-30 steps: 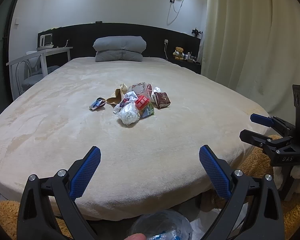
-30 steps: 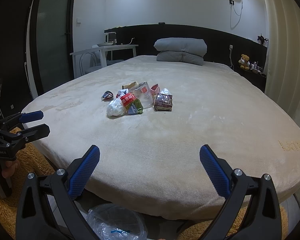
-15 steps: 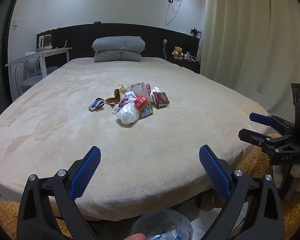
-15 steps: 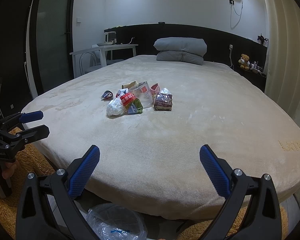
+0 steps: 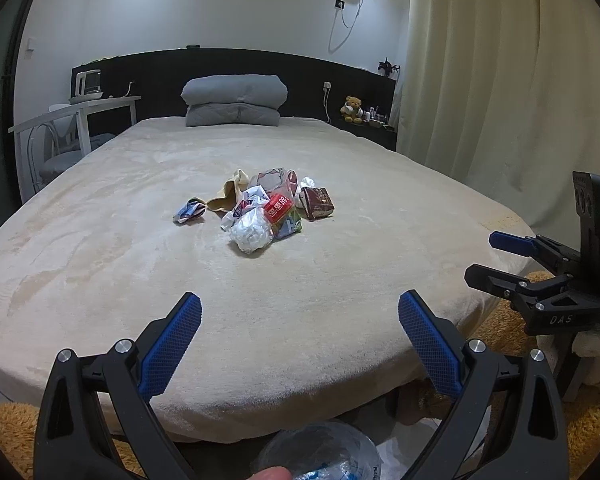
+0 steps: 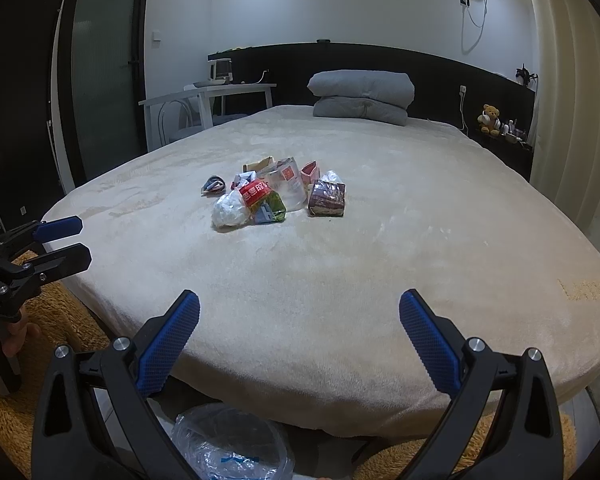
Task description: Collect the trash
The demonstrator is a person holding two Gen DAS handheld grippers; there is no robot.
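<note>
Left wrist view: left hand-held gripper (image 5: 300, 322), blue-padded fingers (image 5: 172, 344) spread wide with nothing between them, held over the near edge of the bed (image 5: 140, 248). Right hand-held gripper (image 5: 496, 258) seen side-on at the right border, jaws parted and empty; in the right wrist view its own fingers (image 6: 430, 340) likewise stand wide apart over the bed's foot. Clear plastic bag (image 5: 320, 454), crumpled, low between the left gripper's arms, below the bed edge; a fingertip (image 5: 270, 474) shows at the bottom border beside it. Brown shaggy rug (image 6: 16, 408) on the floor around the bed. Trash pile (image 5: 266, 210), mid-bed, well apart from both grippers: white crumpled plastic wad (image 5: 250, 234) nearest; red-labelled wrapper (image 5: 278, 208) touching it; brown snack packet (image 5: 318, 202) on the pile's right; tan paper scrap (image 5: 228, 196) behind; small blue-and-white wrapper (image 5: 188, 212) just beside the pile on its left. Folded grey duvet (image 5: 234, 100) at the headboard. White counter (image 5: 76, 110) left of the bed, carrying a kettle (image 5: 88, 84). Teddy bear (image 5: 353, 109) on the dark bedside ledge; cream curtain (image 5: 500, 80) along the right wall.
</note>
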